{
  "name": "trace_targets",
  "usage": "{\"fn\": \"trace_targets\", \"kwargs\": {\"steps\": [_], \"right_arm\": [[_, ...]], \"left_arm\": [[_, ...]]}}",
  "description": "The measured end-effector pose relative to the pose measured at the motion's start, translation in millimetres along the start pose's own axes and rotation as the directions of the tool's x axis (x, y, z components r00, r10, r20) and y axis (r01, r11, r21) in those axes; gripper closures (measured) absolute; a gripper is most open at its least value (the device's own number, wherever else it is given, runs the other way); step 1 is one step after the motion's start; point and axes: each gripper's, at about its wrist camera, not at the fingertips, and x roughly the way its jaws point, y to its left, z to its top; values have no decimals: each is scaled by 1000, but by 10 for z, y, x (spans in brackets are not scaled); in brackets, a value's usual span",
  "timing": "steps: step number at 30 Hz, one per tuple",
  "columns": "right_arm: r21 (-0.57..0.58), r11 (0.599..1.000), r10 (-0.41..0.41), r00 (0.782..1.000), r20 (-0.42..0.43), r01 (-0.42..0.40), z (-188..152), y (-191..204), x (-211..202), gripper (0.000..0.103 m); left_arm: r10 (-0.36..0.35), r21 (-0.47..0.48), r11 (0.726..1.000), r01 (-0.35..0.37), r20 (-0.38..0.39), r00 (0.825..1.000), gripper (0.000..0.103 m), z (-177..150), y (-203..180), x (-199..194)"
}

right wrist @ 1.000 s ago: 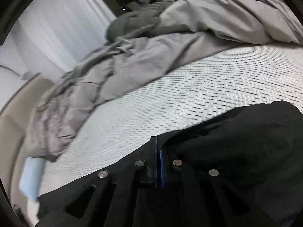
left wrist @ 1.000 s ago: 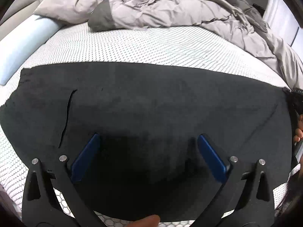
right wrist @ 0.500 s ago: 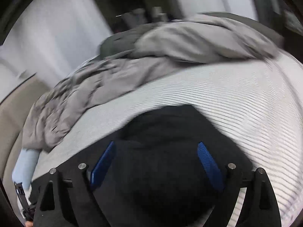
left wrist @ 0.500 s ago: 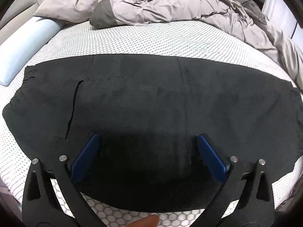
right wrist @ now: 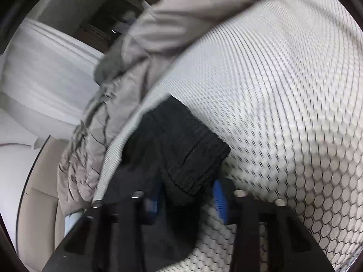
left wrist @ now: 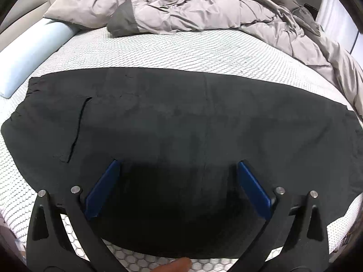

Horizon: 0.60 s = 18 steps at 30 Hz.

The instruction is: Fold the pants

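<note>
Black pants (left wrist: 181, 122) lie flat across the white honeycomb-patterned mattress (left wrist: 177, 47), waistband and a pocket slit at the left, leg end at the right. My left gripper (left wrist: 177, 185) is open and empty, hovering over the near edge of the pants. In the blurred right wrist view, my right gripper (right wrist: 188, 197) is open with the black cuff end of the pants (right wrist: 181, 145) lying between its blue pads (right wrist: 219, 196), not clamped.
A crumpled grey duvet (left wrist: 204, 9) is heaped along the back and right of the bed. A pale blue bolster pillow (left wrist: 29, 52) lies at the left. A fingertip (left wrist: 174, 266) shows at the bottom. White curtains (right wrist: 38, 68) hang beyond the bed.
My right gripper was shut on the pants leg, then opened and let it go; it has since tilted down at the cuff. My left gripper has drawn back, showing the whole garment.
</note>
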Motion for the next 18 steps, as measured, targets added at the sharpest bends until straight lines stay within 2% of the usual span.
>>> {"fn": "trace_targets", "kwargs": {"steps": [2,4,5,6,7,8,9,11,12,13,16,18], "right_arm": [[-110,993,-38,993,109,50,-6,175,-242,76],[-161,973,-141,979,149,164,28,207,-292,74],[-146,964,-205,970,128,222,43,157,-218,71],[-114,952,-277,959,59,282,46,15,-67,63],[-81,951,-297,955,11,297,30,-80,8,59],[-22,959,-283,959,-33,282,24,-203,35,59],[30,971,-237,971,-34,238,35,-286,-19,56],[74,981,-178,984,10,177,62,-296,-191,41],[77,983,-167,985,34,164,62,-283,-252,26],[75,986,-156,986,60,152,50,-255,-307,21],[72,987,-146,988,40,143,16,-209,-270,21],[81,988,-132,991,9,131,-2,-206,-190,21]], "left_arm": [[11,-8,1000,-11,0,1000,1,-7,89,-3],[29,-11,1000,-29,-8,1000,1,-22,188,8],[36,-11,999,-36,-10,999,1,-17,232,19],[42,-8,999,-42,-9,999,1,-30,276,13],[45,-9,999,-45,-6,999,1,-38,319,-7],[46,-15,999,-46,1,999,1,-45,368,-42],[44,-22,999,-44,9,999,1,-46,409,-77],[27,-63,998,-25,38,999,1,-56,577,-211],[19,-98,995,-13,60,998,1,-59,712,-296],[18,-135,991,-7,80,997,1,-64,850,-366],[52,-274,962,-16,123,991,1,-104,1378,-522],[80,-343,939,-34,123,989,1,-143,1666,-550]]}}
